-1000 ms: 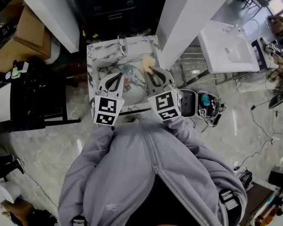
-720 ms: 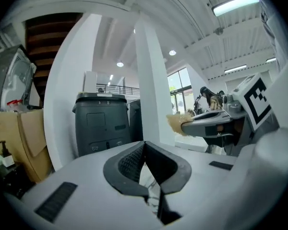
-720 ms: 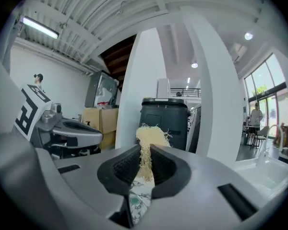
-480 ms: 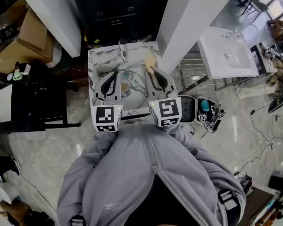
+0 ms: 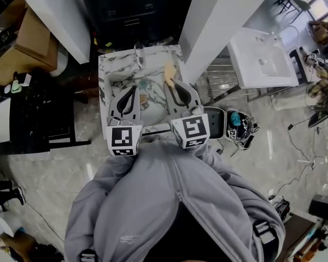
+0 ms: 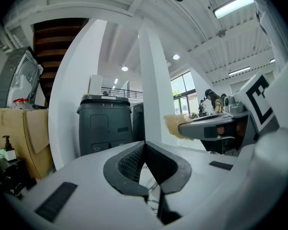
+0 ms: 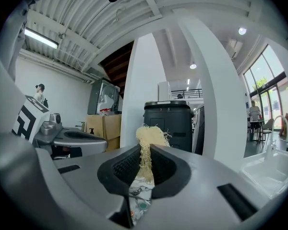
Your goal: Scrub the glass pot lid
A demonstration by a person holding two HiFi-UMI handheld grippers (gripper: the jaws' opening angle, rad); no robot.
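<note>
Straw-coloured fibre scrubber is pinched in the right gripper, left gripper closed empty, both now higher than a second ago above the glass pot lid at 12 o'clock in the marbled sink, suggesting a scrubbing pause.

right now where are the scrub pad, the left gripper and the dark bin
scrub pad (image 7: 151,136), right gripper view, its fibrous top tuft
left gripper (image 6: 144,150), left gripper view, where its shut tips meet
dark bin (image 6: 104,127), left gripper view, front panel
</note>
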